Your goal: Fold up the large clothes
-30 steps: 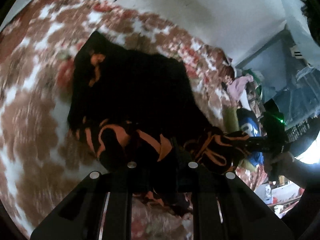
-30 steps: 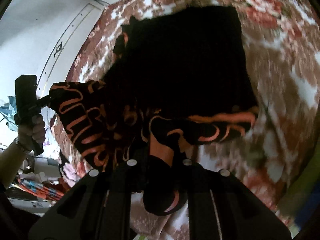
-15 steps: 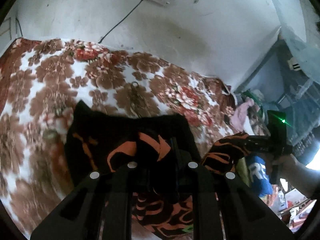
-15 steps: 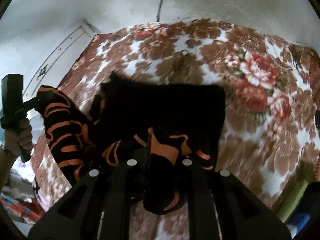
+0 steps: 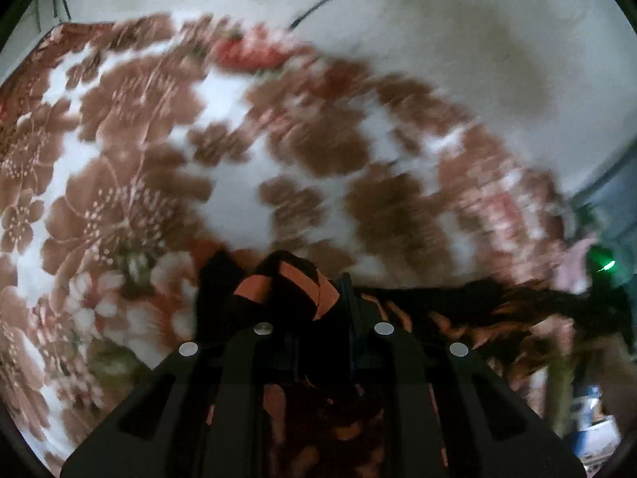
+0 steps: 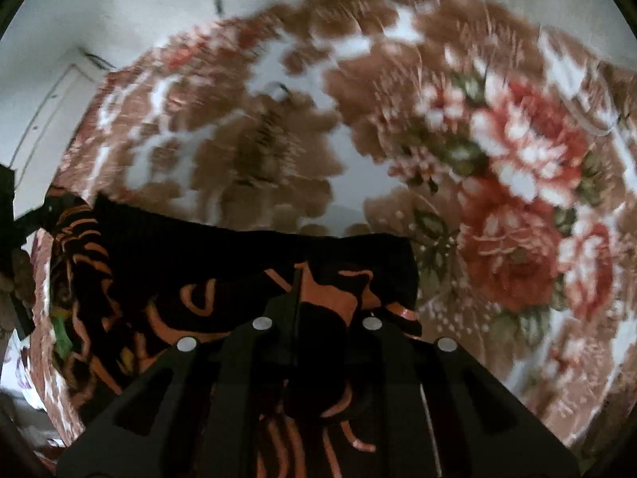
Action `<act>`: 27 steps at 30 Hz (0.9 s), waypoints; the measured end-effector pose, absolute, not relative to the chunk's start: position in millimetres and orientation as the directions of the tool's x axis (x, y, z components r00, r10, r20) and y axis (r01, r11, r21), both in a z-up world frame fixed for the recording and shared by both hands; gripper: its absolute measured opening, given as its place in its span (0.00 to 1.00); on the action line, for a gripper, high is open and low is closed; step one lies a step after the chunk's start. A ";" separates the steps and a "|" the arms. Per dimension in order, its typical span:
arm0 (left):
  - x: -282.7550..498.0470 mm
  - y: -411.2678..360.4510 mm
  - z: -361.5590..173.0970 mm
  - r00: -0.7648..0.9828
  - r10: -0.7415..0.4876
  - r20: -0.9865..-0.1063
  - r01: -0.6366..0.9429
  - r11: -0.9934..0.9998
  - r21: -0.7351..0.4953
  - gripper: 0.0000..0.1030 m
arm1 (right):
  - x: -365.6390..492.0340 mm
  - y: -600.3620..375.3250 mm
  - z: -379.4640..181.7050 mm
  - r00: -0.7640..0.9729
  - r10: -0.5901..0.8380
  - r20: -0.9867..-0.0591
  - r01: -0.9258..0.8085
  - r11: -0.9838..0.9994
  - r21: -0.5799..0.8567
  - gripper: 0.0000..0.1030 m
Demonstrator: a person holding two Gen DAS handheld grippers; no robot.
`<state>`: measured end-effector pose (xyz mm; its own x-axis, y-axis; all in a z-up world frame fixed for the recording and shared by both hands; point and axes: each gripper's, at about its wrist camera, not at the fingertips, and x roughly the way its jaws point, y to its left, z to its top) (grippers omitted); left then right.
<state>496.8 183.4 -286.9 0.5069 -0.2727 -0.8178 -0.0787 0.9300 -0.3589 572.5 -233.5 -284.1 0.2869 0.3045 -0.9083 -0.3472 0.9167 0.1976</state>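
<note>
Lifted off the floral blanket (image 5: 131,167) since the earlier frame, black-and-orange garment (image 6: 223,279) hangs stretched, pinched by left gripper (image 5: 306,298) and right gripper (image 6: 314,302).

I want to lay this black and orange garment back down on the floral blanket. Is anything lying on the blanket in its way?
Nothing visible. Both tools, left and right, are shut on the garment, and the floral blanket ahead shows only its own pattern, though both views are motion-blurred.

one garment (image 6: 223,263), one blanket (image 6: 517,151), two claws (image 5: 310,298)
</note>
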 end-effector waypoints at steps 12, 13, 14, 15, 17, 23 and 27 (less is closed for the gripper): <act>496.5 176.1 -297.2 0.472 -0.300 -0.829 0.007 0.941 -0.337 0.46 | 570.5 -244.7 -284.0 0.324 0.349 -0.879 -0.402 0.892 0.206 0.62; 493.3 175.5 -290.1 0.476 -0.313 -0.822 0.017 0.937 -0.348 0.58 | 567.7 -248.9 -273.5 0.320 0.392 -0.862 -0.395 0.882 0.255 0.72; 488.5 176.0 -281.6 0.481 -0.334 -0.810 0.026 0.929 -0.368 0.89 | 566.0 -253.0 -264.7 0.307 0.434 -0.847 -0.391 0.869 0.303 0.76; 485.0 176.1 -274.8 0.494 -0.334 -0.802 0.025 0.928 -0.371 0.96 | 564.8 -257.6 -257.2 0.299 0.461 -0.836 -0.386 0.859 0.336 0.77; 472.9 176.3 -254.2 0.524 -0.300 -0.797 0.030 0.942 -0.335 0.95 | 566.0 -265.4 -249.1 0.282 0.490 -0.825 -0.362 0.851 0.382 0.83; 443.6 143.6 -203.0 0.580 -0.177 -0.795 0.154 0.982 -0.106 0.95 | 563.0 -286.7 -222.0 0.270 0.561 -0.783 -0.310 0.820 0.481 0.95; 430.9 77.1 -180.8 0.565 -0.265 -0.781 0.420 0.908 -0.004 0.95 | 556.8 -296.5 -201.7 0.335 0.480 -0.811 -0.333 0.865 0.375 0.95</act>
